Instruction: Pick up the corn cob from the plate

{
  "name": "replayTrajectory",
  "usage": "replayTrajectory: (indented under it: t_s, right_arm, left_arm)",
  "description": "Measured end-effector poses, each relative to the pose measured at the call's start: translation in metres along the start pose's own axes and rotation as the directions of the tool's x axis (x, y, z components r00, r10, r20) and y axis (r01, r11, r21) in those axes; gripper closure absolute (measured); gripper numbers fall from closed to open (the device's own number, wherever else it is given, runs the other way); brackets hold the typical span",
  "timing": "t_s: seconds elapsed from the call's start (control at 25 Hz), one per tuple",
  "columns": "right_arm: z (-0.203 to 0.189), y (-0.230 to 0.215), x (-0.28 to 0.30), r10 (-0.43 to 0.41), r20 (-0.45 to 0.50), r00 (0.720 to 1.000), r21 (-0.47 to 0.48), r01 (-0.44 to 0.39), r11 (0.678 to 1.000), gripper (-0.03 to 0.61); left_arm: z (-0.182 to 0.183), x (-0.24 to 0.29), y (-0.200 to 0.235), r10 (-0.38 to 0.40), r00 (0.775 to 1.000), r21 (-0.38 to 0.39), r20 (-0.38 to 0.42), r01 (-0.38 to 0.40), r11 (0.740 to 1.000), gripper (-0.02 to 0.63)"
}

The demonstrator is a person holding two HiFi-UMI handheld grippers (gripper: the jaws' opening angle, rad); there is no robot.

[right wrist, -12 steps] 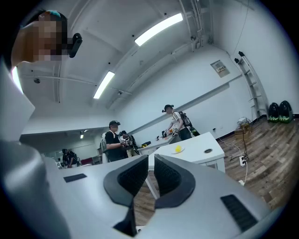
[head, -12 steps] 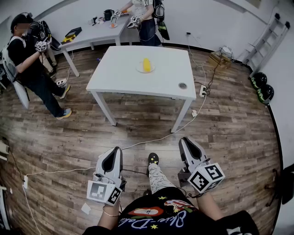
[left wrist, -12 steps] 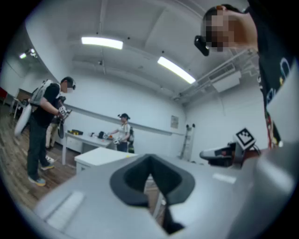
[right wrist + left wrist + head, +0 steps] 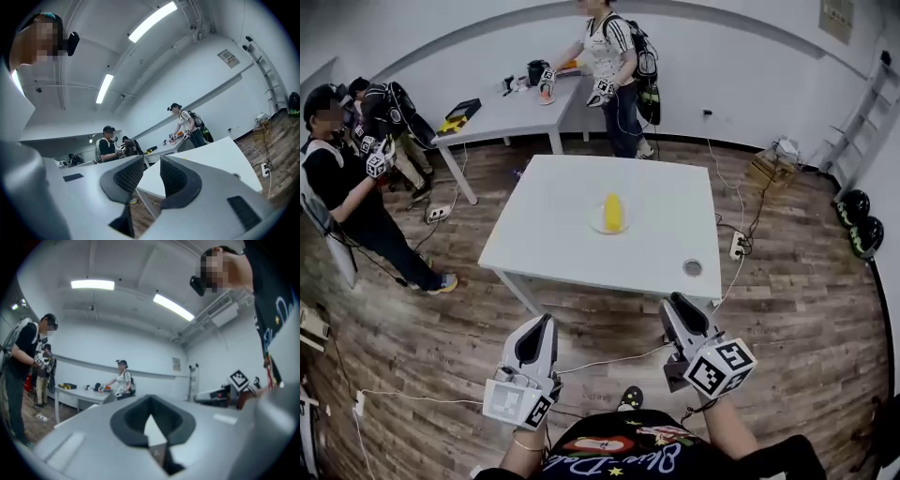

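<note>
Jaws of the left gripper [image 4: 545, 322] meet at the tips; those of the right gripper [image 4: 675, 302] stand slightly apart, empty. Both hang short of the near edge of the tabletop [image 4: 553, 246]. Mid-tabletop, the corn cob [image 4: 613, 212] lies on the plate [image 4: 594, 223].

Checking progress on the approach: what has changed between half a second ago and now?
The person has stepped closer to the white table, so the corn cob on its plate looks nearer. The right tongs have opened slightly, with nothing between them. Unchanged: left tongs shut and empty, corn cob lying on the plate.
</note>
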State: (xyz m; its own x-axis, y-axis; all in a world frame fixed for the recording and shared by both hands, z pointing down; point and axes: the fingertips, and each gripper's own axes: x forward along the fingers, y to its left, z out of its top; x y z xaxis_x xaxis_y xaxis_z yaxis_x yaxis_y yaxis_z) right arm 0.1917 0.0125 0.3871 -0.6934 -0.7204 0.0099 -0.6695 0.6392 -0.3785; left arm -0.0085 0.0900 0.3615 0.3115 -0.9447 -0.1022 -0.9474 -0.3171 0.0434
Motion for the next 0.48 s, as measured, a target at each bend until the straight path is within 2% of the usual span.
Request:
replayTrajectory:
  t_s: [0.08, 0.28, 0.48]
  right_arm:
    - [0.003, -0.019, 0.031, 0.012, -0.023, 1.000, 0.010, -0.012, 1.000, 0.472]
    - [-0.013, -0.048, 0.095, 0.028, -0.107, 0.994, 0.027, -0.025, 0.999, 0.429]
    - [-0.025, -0.079, 0.175, -0.042, -0.200, 0.979, -0.027, 0.038, 0.999, 0.428]
  left_arm:
    - [-0.004, 0.025, 0.007, -0.002, 1.000, -0.015, 0.001, 0.002, 1.000, 0.624]
    - [-0.027, 0.061, 0.026, 0.018, 0.997, -0.030, -0.071, -0.020, 0.999, 0.624]
    - [-0.038, 0.116, 0.059, -0.030, 0.996, -0.047, -0.080, 0.026, 0.999, 0.624]
